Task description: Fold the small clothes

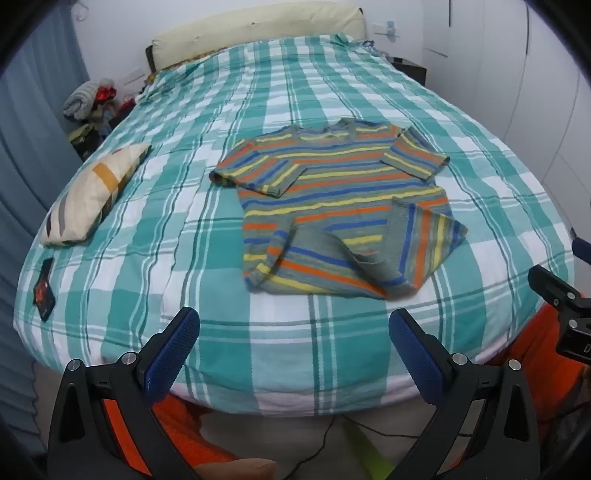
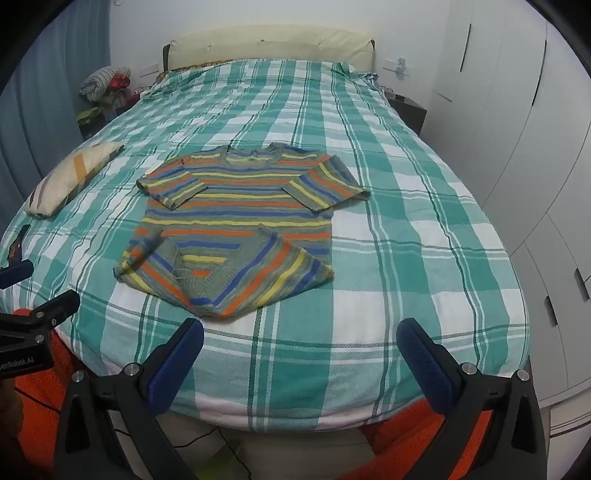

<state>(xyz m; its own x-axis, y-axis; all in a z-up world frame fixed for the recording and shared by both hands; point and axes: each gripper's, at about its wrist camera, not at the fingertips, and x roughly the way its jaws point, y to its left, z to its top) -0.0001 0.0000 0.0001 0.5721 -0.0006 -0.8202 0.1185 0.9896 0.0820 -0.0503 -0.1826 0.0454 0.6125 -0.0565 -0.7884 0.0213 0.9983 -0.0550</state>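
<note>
A small striped sweater (image 1: 332, 192) in grey, orange, yellow and blue lies on the green-checked bed (image 1: 184, 110), neck towards the headboard. Both sleeves are folded in over the chest and its lower hem is turned up in two rumpled flaps. The same sweater (image 2: 236, 218) shows in the right wrist view on the bed (image 2: 406, 240). My left gripper (image 1: 295, 332) hangs open over the bed's near edge, short of the hem, nothing between its blue pads (image 1: 173, 354). My right gripper (image 2: 301, 339) is open likewise, just before the sweater's near edge.
A small patterned pillow (image 1: 92, 195) lies at the bed's left side, with a dark card-like object (image 1: 44, 288) nearer the edge. A cream headboard (image 1: 258, 29) stands at the far end, white wardrobes (image 2: 535, 147) on the right. Orange fabric (image 1: 528, 350) and cables lie below the bed edge.
</note>
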